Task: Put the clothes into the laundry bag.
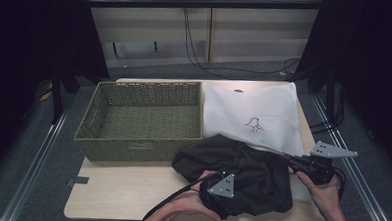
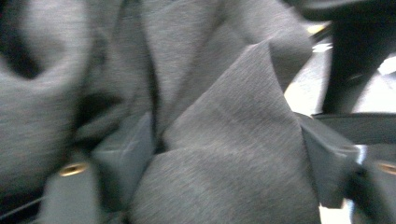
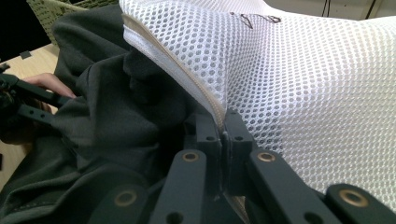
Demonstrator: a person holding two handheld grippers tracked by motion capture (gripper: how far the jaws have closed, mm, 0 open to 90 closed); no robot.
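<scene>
Pinching hard, the right gripper point(image 3: 223, 133) has its jaws clenched on the zipper edge of the one white mesh bag point(image 1: 251, 113), lifting that lip up off the table point(image 1: 125, 190). In the right gripper view the white hem runs straight down into the closed tips, w/ mesh spreading off to the right and the dark stuff bunched just left of the jaws.

One dark garment point(image 1: 236, 175) on show, a crumpled grey-black heap sitting at the bag's mouth, touching it, partly under the raised lip. It lies between the two grippers.

Left gripper point(image 1: 219, 187) is pressed into the near side of that garment, hand wrapped round it from below. In the left gripper view its jaws stand apart, a fold of grey cloth point(image 2: 233, 154) rising between them; pads don't look to be squeezing it, so released, not gripping. Picture's blurred tho.

Count so far: 2 grippers, 1 bag, 1 garment, 1 woven green basket point(image 1: 143, 119). Basket sits well off to the left of the left gripper, beside the bag, nothing seen inside it. Little bird drawing point(image 1: 254, 124) on the bag, just beyond the right gripper's tips.

Grey three-cornered plates: 2, one per gripper. Cables trail off each toward the near table edge.
</scene>
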